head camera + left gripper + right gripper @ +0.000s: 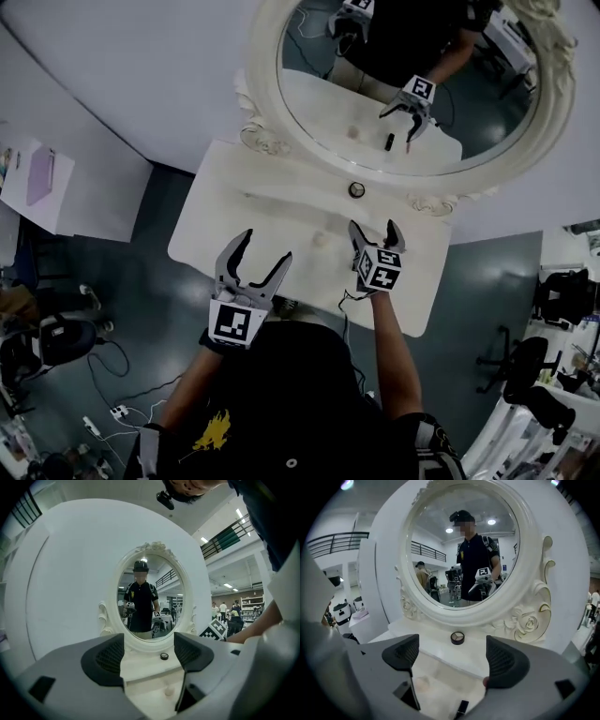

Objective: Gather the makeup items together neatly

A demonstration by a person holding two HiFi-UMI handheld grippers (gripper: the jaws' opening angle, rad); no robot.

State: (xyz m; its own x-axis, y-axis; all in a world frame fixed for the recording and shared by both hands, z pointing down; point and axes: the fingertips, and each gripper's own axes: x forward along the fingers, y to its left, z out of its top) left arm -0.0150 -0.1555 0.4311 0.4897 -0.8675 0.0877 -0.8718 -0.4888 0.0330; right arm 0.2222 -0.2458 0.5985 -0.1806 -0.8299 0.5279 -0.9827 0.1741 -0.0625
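Note:
A small round eyeshadow compact (pixel 356 189) lies on the raised ledge under the mirror, also visible as the compact (pixel 164 656) and the compact (pixel 457 638). A pale round puff (pixel 321 240) rests on the white vanity top (pixel 216 234), between the two grippers. In the right gripper view a black lipstick tube (pixel 461 708) lies just below the jaws, and a small pinkish item (pixel 485 681) peeks out beside the right jaw. My left gripper (pixel 265 248) hovers open over the table's front. My right gripper (pixel 374 228) is open above the table, nothing between its fingers.
An ornate oval mirror (pixel 412 84) stands at the back of the vanity and reflects the person and both grippers. The table's front edge (pixel 187 262) drops to a dark floor. A white side table (pixel 56 187) is at left, and chairs (pixel 525 366) are at right.

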